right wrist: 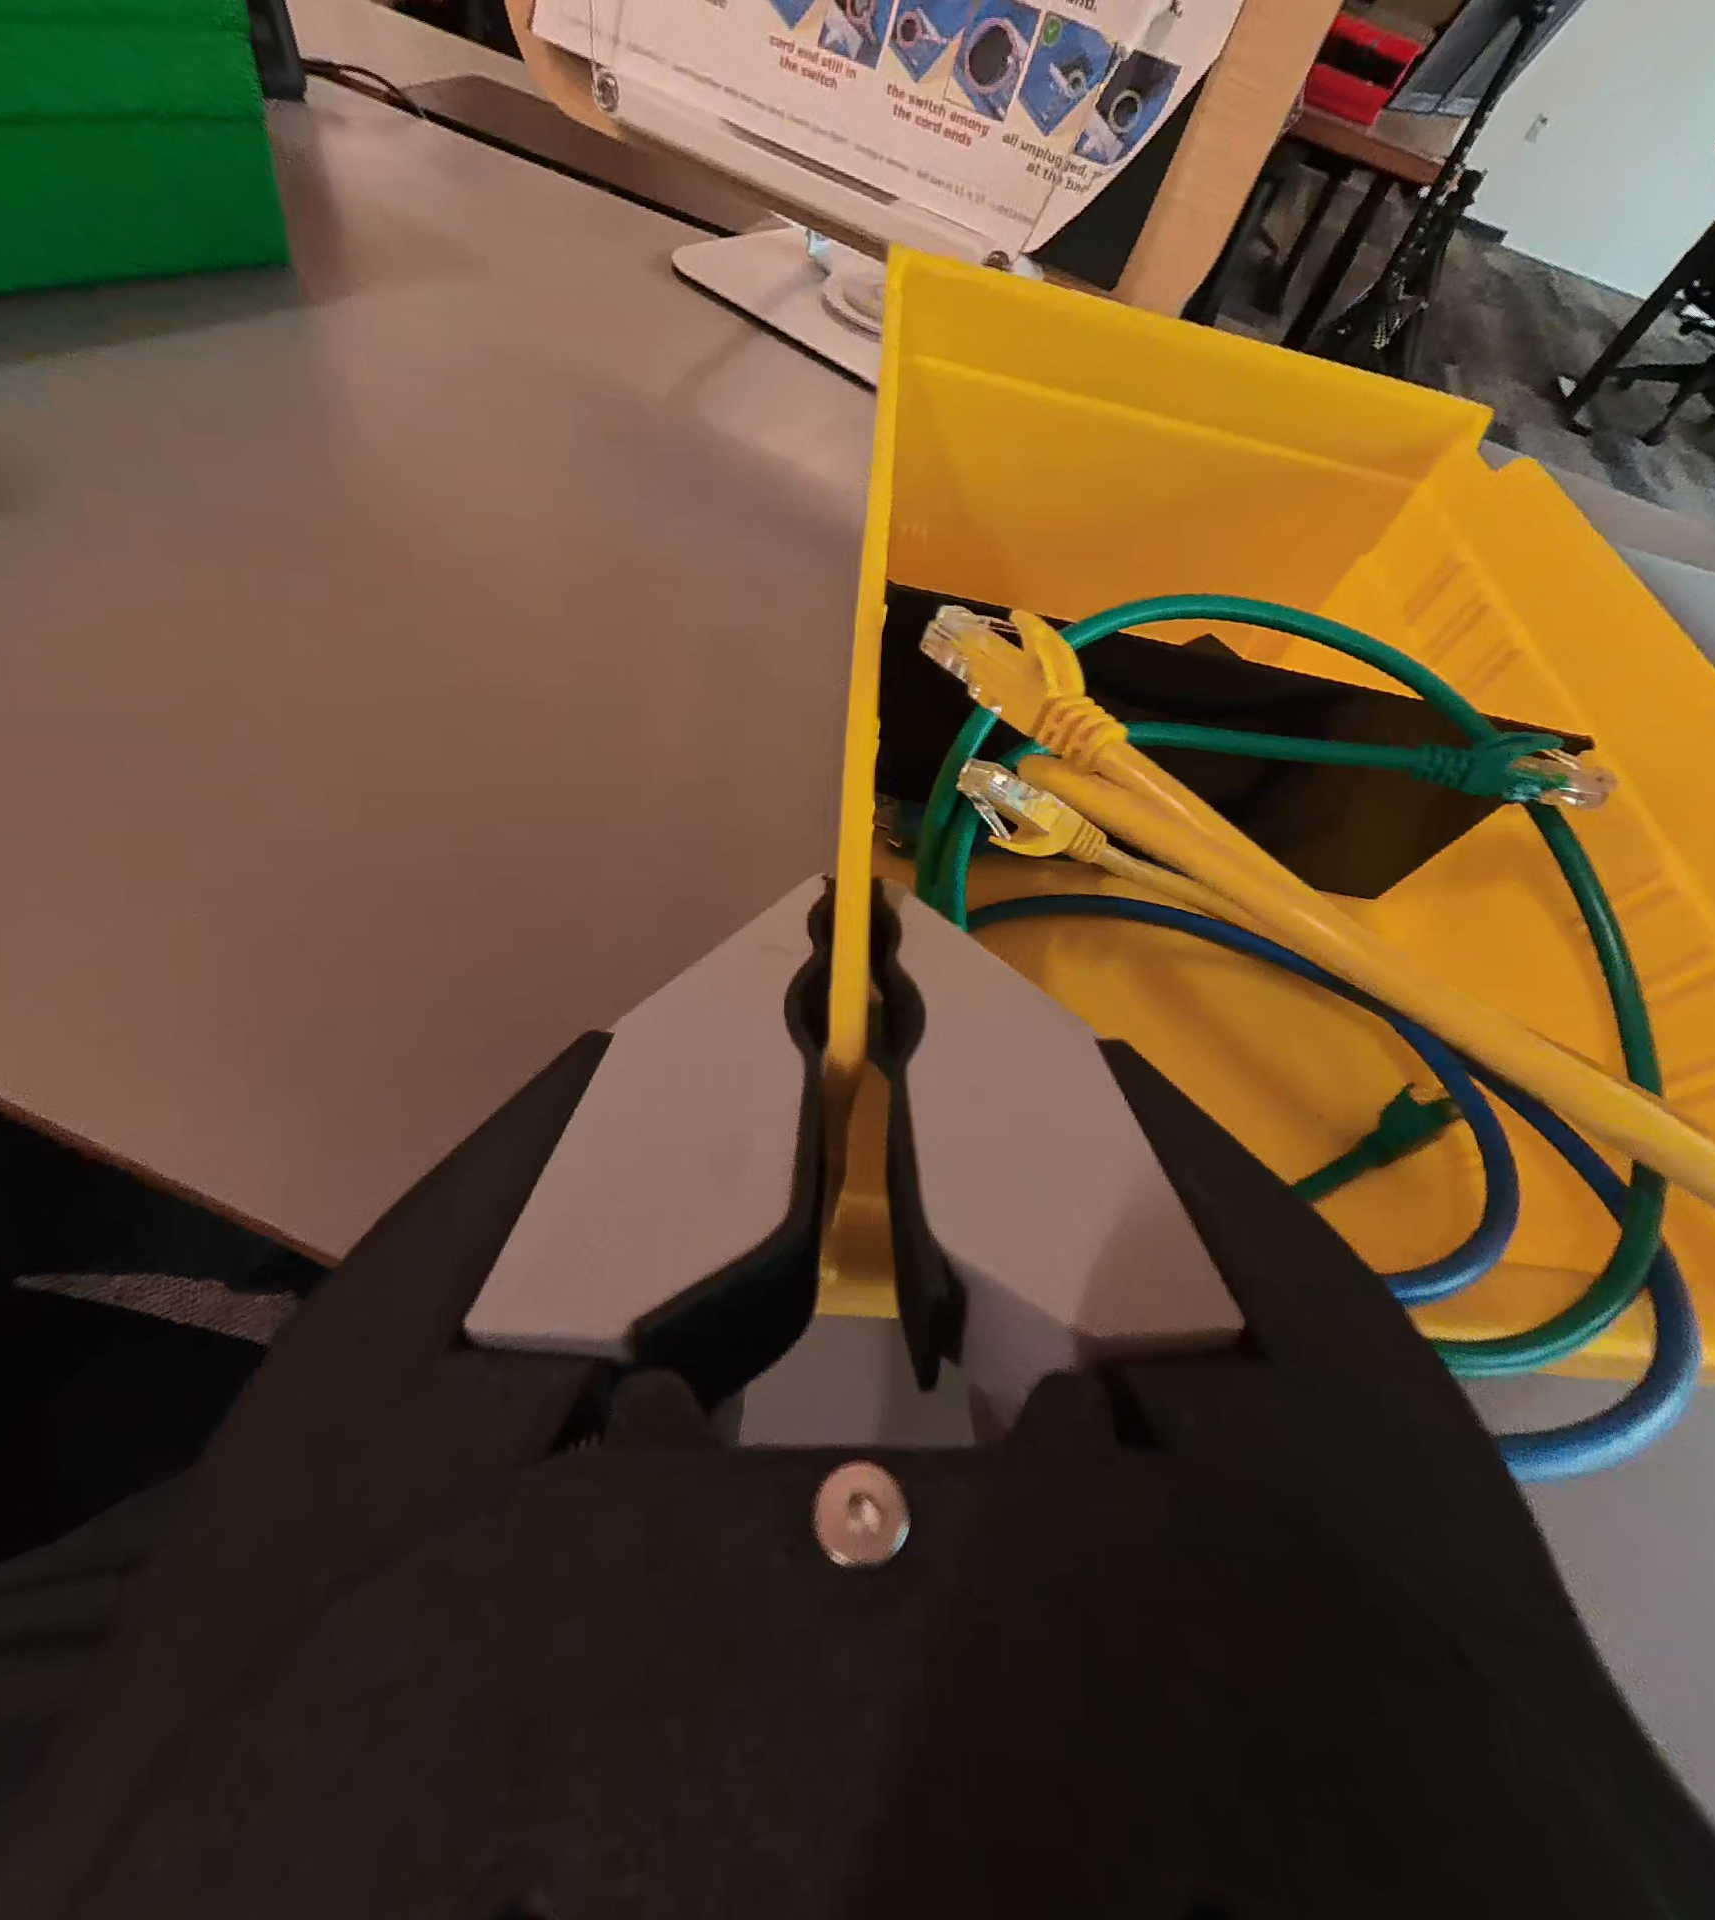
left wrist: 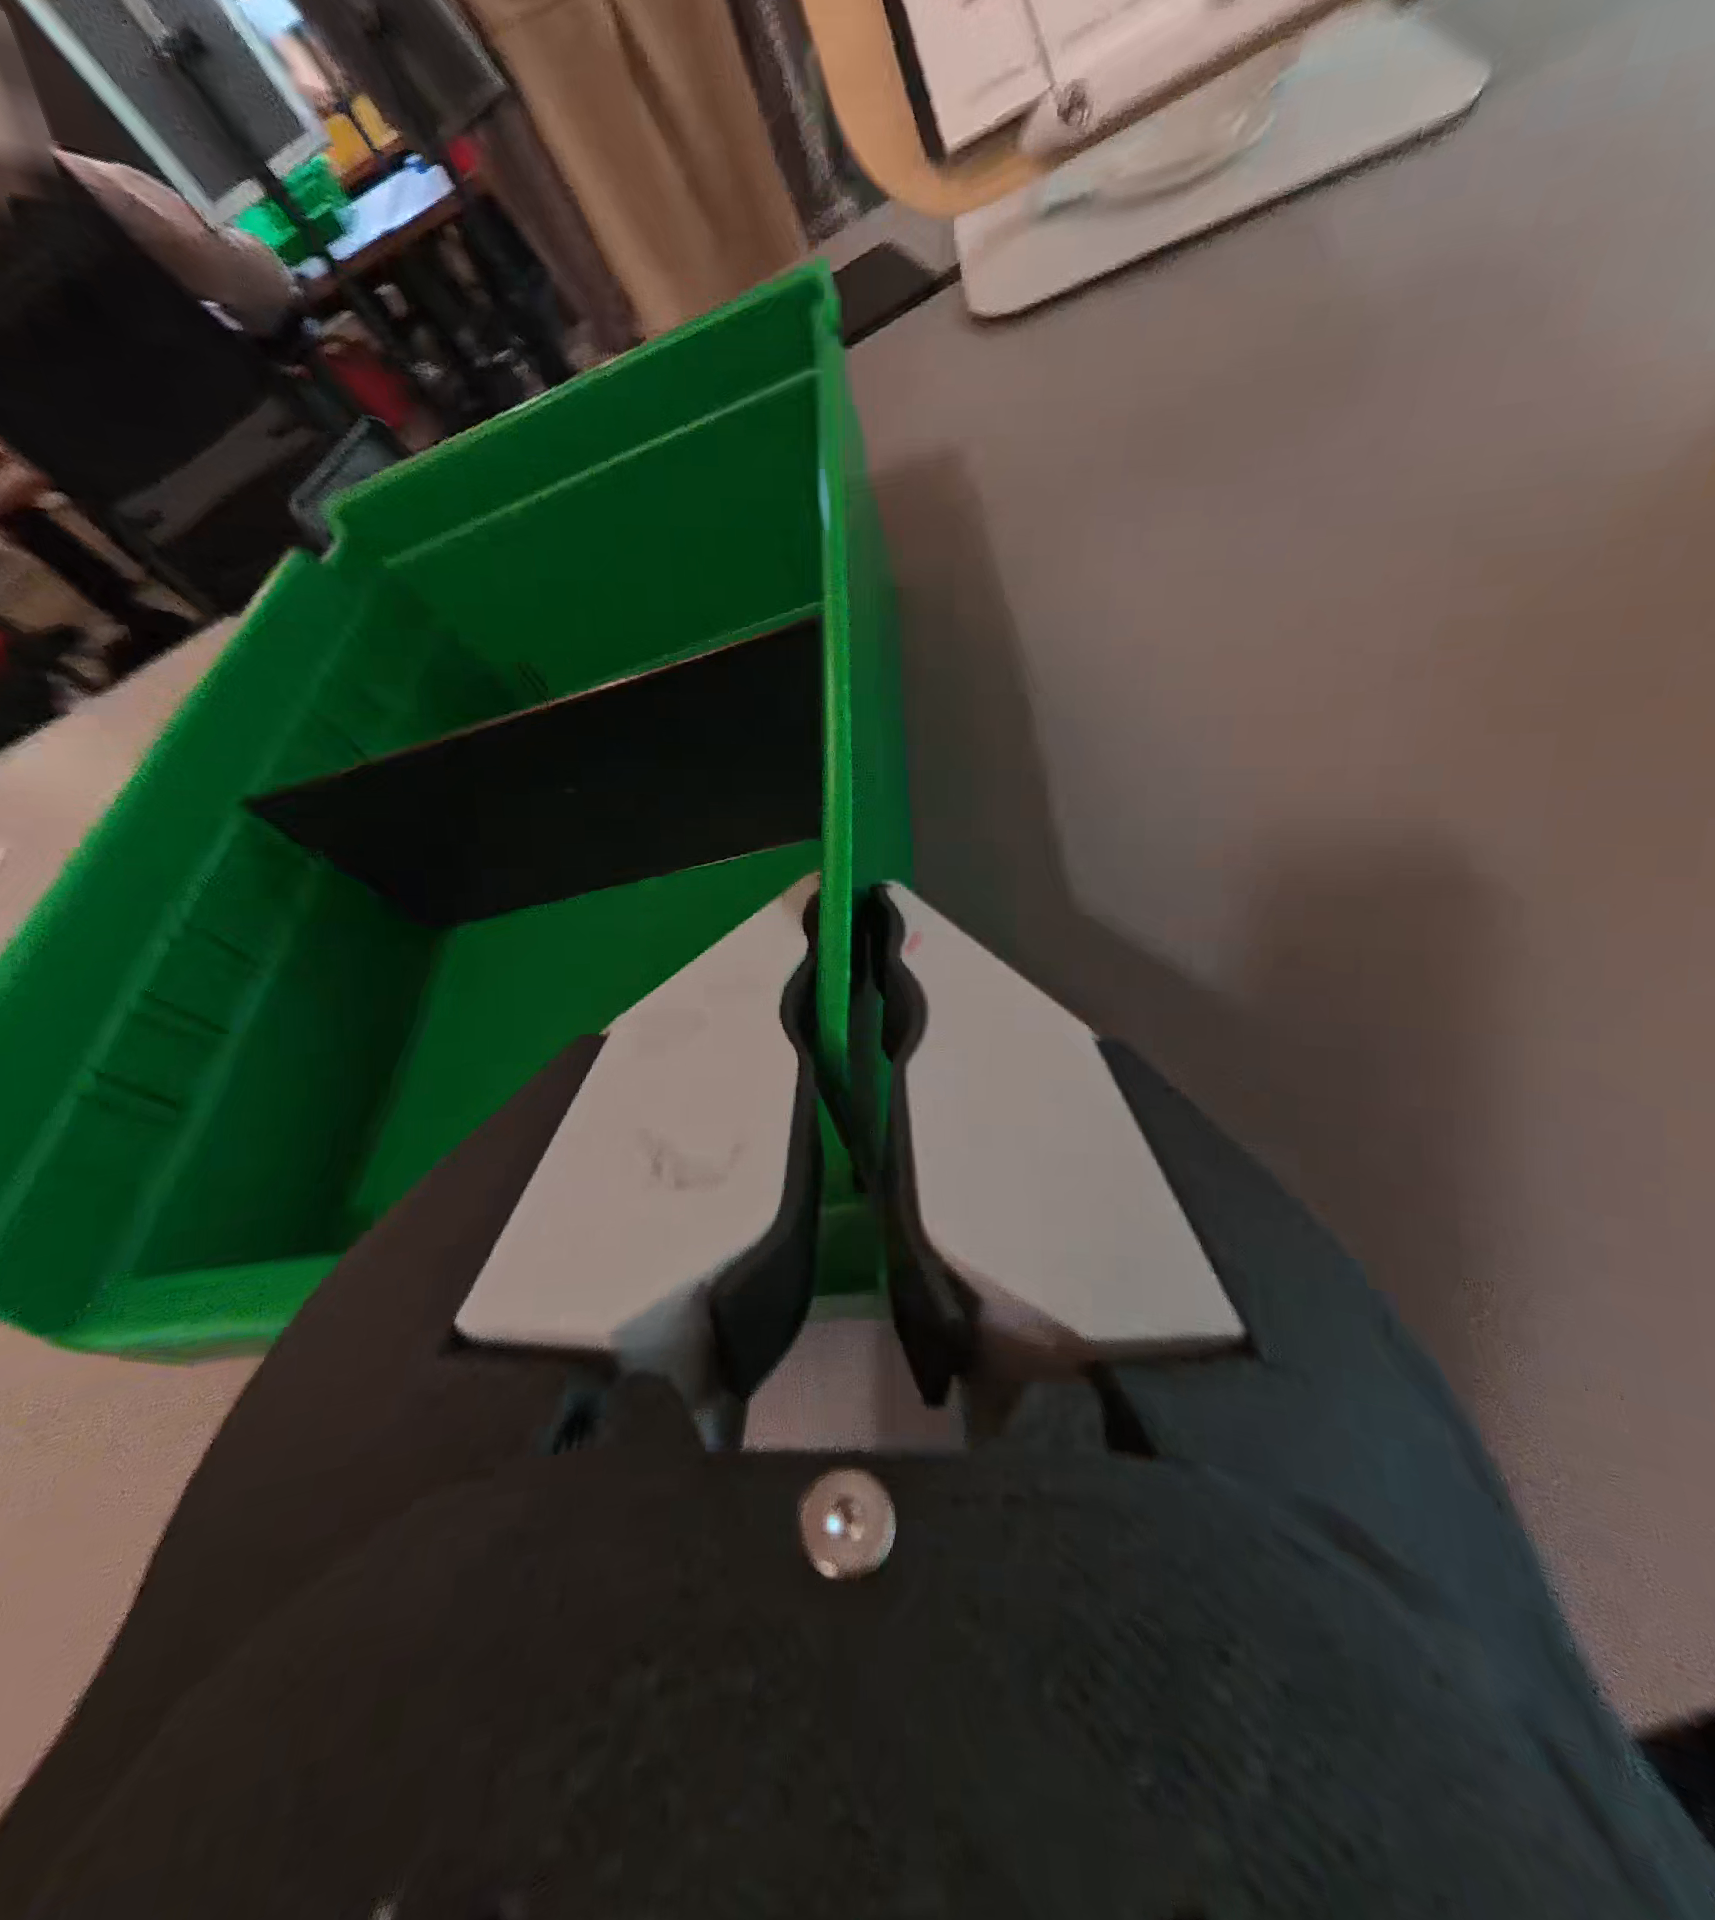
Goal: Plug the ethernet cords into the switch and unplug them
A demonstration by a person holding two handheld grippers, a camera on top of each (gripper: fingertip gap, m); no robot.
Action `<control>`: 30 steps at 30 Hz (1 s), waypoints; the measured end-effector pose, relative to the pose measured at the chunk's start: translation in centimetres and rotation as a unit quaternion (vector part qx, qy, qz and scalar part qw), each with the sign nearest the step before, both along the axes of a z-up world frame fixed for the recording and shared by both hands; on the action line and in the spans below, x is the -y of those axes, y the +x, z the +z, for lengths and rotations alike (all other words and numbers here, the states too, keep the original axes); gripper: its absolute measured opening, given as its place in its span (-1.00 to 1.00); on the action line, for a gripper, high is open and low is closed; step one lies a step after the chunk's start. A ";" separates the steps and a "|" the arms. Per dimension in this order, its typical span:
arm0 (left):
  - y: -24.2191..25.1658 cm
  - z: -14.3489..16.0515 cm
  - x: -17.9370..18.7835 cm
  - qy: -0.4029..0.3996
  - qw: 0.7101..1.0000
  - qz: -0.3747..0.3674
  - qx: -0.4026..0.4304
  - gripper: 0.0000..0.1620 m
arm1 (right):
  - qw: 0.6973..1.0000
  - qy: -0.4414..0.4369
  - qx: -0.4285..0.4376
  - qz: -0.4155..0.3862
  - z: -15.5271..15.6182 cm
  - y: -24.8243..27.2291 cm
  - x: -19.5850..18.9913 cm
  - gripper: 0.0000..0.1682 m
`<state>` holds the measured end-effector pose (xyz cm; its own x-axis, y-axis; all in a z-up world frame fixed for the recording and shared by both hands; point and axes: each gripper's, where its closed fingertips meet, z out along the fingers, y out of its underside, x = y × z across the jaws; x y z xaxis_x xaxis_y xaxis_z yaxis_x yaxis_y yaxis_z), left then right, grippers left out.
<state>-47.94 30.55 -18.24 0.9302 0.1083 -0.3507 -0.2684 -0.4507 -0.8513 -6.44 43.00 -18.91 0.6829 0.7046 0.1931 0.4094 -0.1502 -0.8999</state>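
Observation:
My left gripper [left wrist: 845, 914] is shut on the right side wall of a green bin [left wrist: 209, 1018]. A black divider [left wrist: 562, 790] crosses the inside of that bin. My right gripper [right wrist: 853, 914] is shut on the left side wall of a yellow bin [right wrist: 1144, 457]. The yellow bin holds a yellow ethernet cord [right wrist: 1248, 894], a green cord [right wrist: 1611, 987] and a blue cord [right wrist: 1487, 1164], all loose, with clear plugs [right wrist: 967, 644] free. A black object [right wrist: 1300, 779], a divider or the switch, lies under the cords. The green bin also shows at the top left of the right wrist view [right wrist: 74, 145].
Both bins stand on a grey table [right wrist: 365, 582]. A white stand base [left wrist: 1248, 177] with a printed instruction sheet [right wrist: 884, 73] on a cardboard backing is at the table's far side. Shelves, chairs and tripods stand beyond the table. Tip to tip, the grippers are about 45 cm apart.

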 end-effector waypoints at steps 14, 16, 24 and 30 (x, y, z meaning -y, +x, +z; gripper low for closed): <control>1.6 12.5 5.3 0.171 0.985 -0.036 0.009 -0.97 | 0.997 -0.029 -0.032 0.064 1.0 -22.5 8.3 -0.88; 2.3 13.9 5.7 0.195 0.980 -0.041 -0.002 -0.97 | 0.991 -0.052 -0.036 0.114 0.6 -29.2 11.8 -0.76; -2.3 16.7 10.5 0.261 0.965 0.020 -0.002 -0.98 | 0.967 0.006 -0.068 0.245 5.2 -39.4 23.2 -0.66; -0.6 19.3 12.8 0.293 0.955 0.012 -0.037 -0.99 | 0.958 0.108 -0.132 0.229 10.8 -29.8 20.9 -0.65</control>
